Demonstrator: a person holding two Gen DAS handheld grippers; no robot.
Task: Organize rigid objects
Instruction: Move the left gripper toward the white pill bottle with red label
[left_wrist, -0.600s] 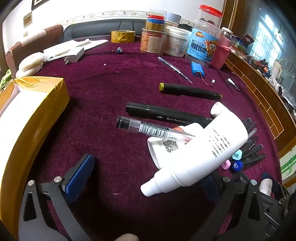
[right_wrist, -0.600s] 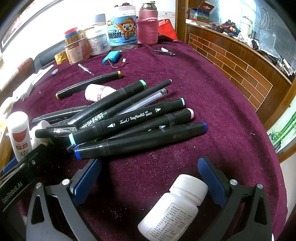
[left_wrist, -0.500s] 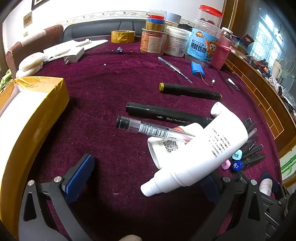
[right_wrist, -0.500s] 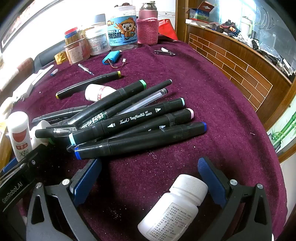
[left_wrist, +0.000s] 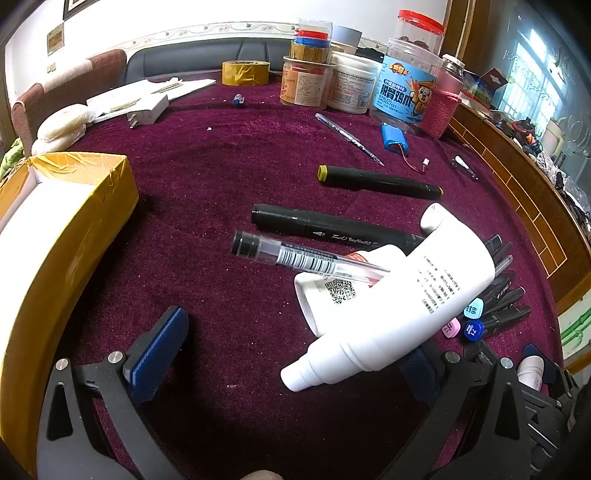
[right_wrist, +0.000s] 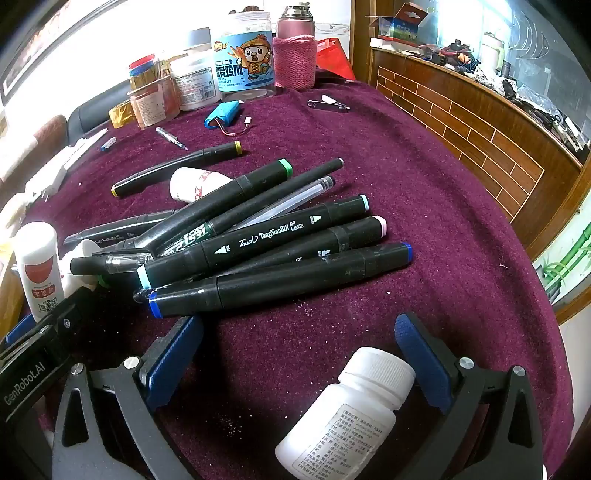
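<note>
Maroon tablecloth (right_wrist: 443, 221), white pill bottle (right_wrist: 343, 417) between wide-spread right hand-held gripper (right_wrist: 299, 339) fingers, untouched

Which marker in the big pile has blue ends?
The blue-capped marker, the one at the front of the pile, nearest the right hand-held gripper. Both its tips are dark blue; the markers behind it end in pink, pale teal and green.

The marker pile (right_wrist: 258, 240) is viewed from low and close by the right wrist camera, faced toward the far jars. The same marker pile (left_wrist: 495, 306) is caught at the right edge of the left wrist view.
</note>
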